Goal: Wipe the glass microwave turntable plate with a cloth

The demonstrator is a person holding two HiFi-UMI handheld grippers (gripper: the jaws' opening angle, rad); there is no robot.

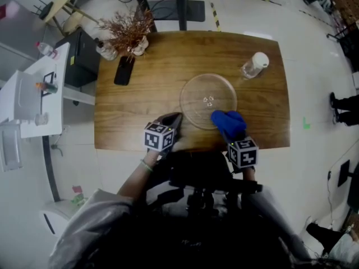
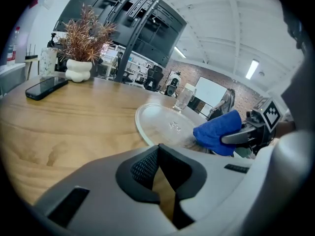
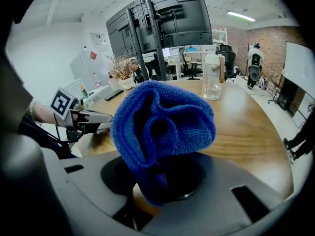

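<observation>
The round glass turntable plate [image 1: 207, 101] [image 2: 162, 124] lies flat in the middle of the wooden table [image 1: 151, 102]. A bunched blue cloth [image 1: 228, 123] [image 3: 162, 127] [image 2: 216, 132] hangs over the plate's near right rim, with my right gripper [image 1: 229, 134] shut on it. The cloth hides the plate in the right gripper view. My left gripper [image 1: 173, 118] [image 2: 157, 149] hovers just left of the plate's near edge, its jaws closed with nothing between them. It also shows at the left of the right gripper view as the left gripper [image 3: 93, 117].
A capped clear bottle [image 1: 255, 65] [image 3: 212, 77] stands beyond the plate on the right. A dark phone [image 1: 124, 70] [image 2: 47, 86] and a white vase of dried plants [image 1: 128, 32] sit at the far left corner. The table's near edge is right below both grippers.
</observation>
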